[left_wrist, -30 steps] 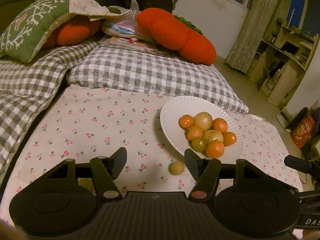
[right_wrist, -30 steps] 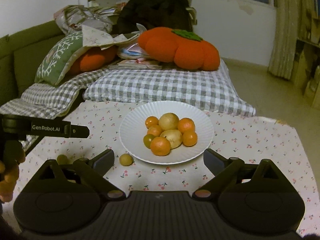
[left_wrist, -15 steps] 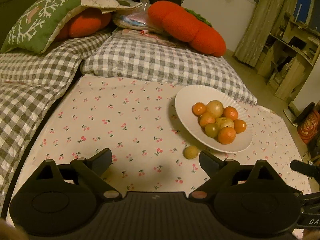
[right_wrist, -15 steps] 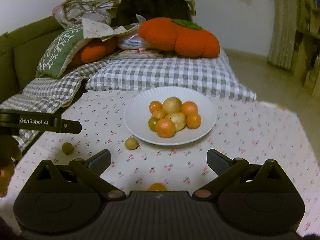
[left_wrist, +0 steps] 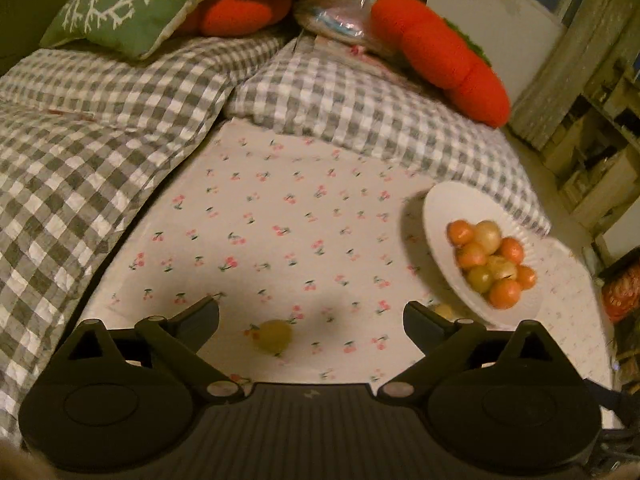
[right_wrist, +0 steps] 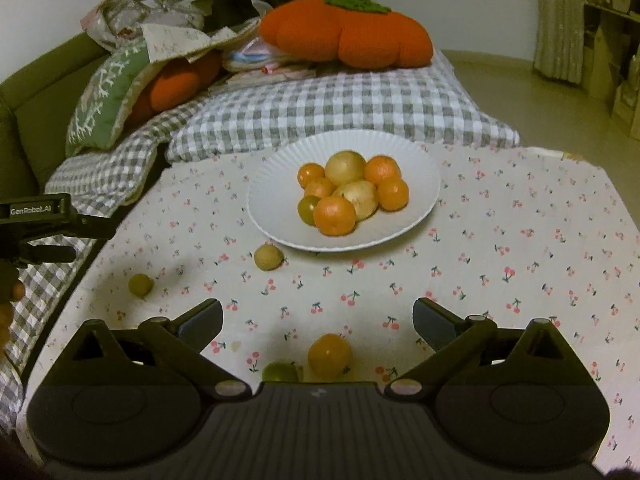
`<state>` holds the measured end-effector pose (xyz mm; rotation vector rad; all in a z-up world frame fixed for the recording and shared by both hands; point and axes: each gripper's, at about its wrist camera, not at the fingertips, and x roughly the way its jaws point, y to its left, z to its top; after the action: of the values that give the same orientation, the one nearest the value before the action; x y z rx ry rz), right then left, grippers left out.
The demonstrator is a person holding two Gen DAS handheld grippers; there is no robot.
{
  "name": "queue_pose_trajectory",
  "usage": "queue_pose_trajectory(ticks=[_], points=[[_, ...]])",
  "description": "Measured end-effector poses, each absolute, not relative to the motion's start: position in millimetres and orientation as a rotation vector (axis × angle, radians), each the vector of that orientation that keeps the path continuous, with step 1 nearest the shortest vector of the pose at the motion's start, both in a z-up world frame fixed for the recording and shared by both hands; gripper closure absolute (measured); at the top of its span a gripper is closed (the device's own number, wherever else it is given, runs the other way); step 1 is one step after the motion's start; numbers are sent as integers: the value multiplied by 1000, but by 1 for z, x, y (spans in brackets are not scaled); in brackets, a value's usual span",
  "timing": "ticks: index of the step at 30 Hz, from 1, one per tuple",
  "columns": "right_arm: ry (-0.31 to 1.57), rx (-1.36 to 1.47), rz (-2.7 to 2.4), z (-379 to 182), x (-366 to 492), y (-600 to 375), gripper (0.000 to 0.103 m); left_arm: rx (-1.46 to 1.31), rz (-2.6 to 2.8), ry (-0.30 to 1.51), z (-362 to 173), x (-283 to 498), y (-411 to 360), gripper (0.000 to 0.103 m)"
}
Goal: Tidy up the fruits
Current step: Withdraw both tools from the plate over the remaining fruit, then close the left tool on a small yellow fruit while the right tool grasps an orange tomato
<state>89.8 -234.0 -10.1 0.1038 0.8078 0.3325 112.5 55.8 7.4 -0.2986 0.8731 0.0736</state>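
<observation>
My landmark is the white plate, which stands on the cherry-print cloth; every place below is given from it.

Largest first: the grey checked bedding lies beyond the plate's far rim, with the orange pumpkin cushion on top of it. Farther back and to the left of the plate I see a green cushion with a white branch pattern.

The plate itself carries a heap of fruit: several orange ones, two pale yellow ones and one greenish one, all touching each other.

My left gripper sits well to the left of the plate. Its jaws are opening and stand wide, with a yellow-green fruit lying on the cloth between them, untouched by either finger. In this view a small pale fruit is half hidden behind the right finger, just below the plate's near rim.

My right gripper hangs on the near side of the plate, jaws spread wide and clamping nothing. Between them, on the cloth, lies an orange fruit, with a green fruit just to its left, partly hidden by the gripper body. The small pale fruit lies just off the plate's near-left rim; the yellow-green fruit lies farther left.
</observation>
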Motion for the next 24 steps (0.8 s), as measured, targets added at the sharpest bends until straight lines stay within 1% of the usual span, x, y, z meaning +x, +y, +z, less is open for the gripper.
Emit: queue_pose_trajectory(ticks=[5,8,10,12,14,17,21,24], points=[[848,94,308,-18,93,-232,8,-262,117,945,-15,122,57,12],[864,96,291,-22,94,-234,16,-209,130,963,-26,128,54,13],[878,112,275,-25,97,-237,23,-164,150,970,-33,132,52,14],[894,128,256,-29,99,-241,27,-157,142,983,-39,133,52,22],[901,141,241,-31,100,-243,30,-178,128,1000,-44,135,52,28],[916,136,240,-37,102,-241,36,-182,126,1004,-48,136,51,30],[939,113,249,-44,104,-235,43,-171,126,1012,-54,138,48,38],[949,102,251,-47,105,-232,44,-186,118,1025,-57,139,48,41]])
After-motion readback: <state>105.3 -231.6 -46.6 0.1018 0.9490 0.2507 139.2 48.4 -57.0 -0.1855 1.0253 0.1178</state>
